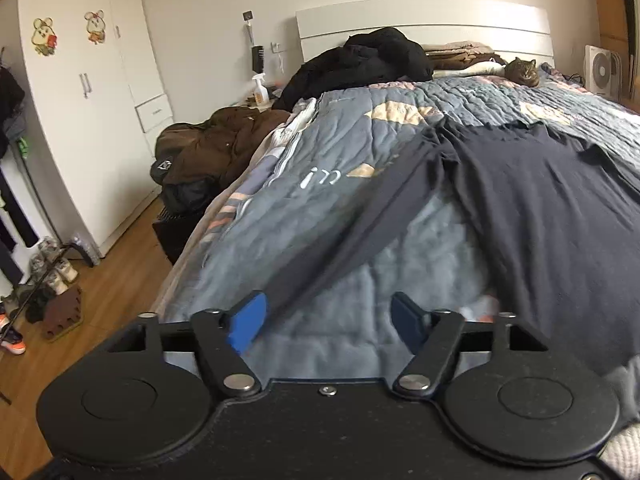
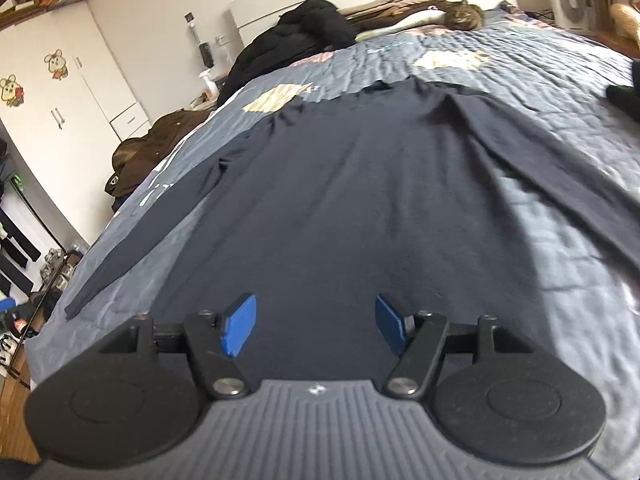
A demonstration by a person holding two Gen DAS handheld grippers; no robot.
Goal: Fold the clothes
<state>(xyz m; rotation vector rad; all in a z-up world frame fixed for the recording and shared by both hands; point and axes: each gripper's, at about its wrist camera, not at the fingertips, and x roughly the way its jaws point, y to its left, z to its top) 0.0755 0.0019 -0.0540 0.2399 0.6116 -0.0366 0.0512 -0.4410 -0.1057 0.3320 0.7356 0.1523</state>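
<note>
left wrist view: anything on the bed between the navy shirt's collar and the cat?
Nothing: only bare patterned quilt lies between the navy long-sleeve shirt and the tabby cat by the headboard. The right wrist view shows the same.

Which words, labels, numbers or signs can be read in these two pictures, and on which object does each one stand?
White letters on the blue quilt: partly visible, distorted, not readable with certainty.
White diamond logo on the dark cap by the brown coat: too small to read.
Spray bottle label: too small to read.
Mouse stickers on the wardrobe: pictures only, no readable words.
Navy shirt: no print visible.
</note>
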